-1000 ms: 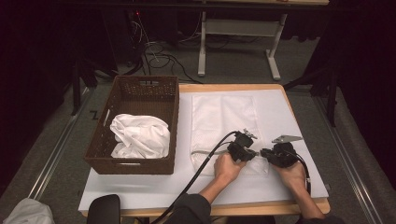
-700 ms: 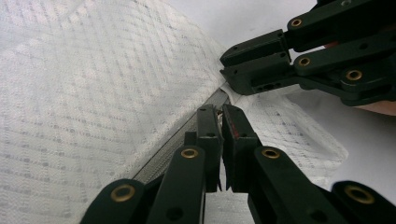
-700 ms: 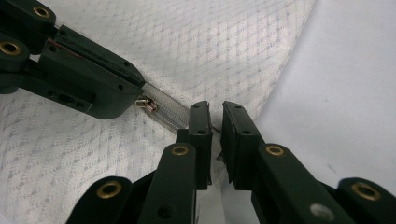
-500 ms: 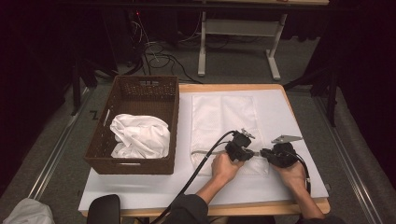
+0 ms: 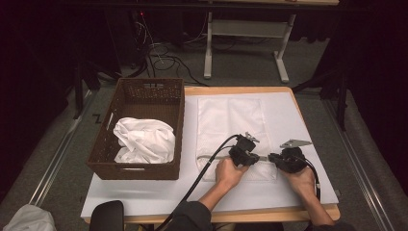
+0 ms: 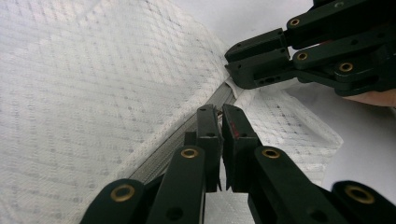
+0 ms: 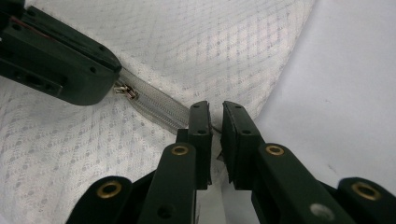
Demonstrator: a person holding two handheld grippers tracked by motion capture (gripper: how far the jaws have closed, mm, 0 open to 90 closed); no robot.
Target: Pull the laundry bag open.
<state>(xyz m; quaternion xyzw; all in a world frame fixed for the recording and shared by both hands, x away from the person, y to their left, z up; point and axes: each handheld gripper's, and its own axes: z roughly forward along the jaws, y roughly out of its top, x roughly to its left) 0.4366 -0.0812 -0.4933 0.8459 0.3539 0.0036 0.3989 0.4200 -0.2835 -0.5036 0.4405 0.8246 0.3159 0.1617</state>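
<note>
Looking down from the high view, I see the white mesh bag (image 5: 234,134) lying flat on the white table cover (image 5: 312,120), right of the brown wicker basket (image 5: 139,130) that holds a crumpled white cloth (image 5: 144,139). Both hands sit at the bag's near edge: the left gripper (image 5: 253,155) and the right gripper (image 5: 273,159) point at each other along the zipper line, tips almost meeting — from up here I cannot tell how their jaws stand. In the left gripper view, my left gripper (image 6: 218,116) has its jaws pinched close, a thin gap left between the pads, and the tips sit on the grey zipper (image 6: 187,135) where it runs diagonally across the mesh bag (image 6: 93,84); they look clenched on the zipper's pull, though the pull itself is hidden between them. The right gripper (image 6: 243,65) comes in from the upper right, its tips pressed together on the bag's edge just past the zipper's end. In the right gripper view, the right gripper (image 7: 215,112) is squeezed nearly closed on the end of the zipper (image 7: 154,105) at the edge of the mesh bag (image 7: 210,42), with bare table cover (image 7: 350,84) to the right. The left gripper (image 7: 105,81) enters from the upper left — the small metal zipper pull (image 7: 126,90) sits right at its tip.
</note>
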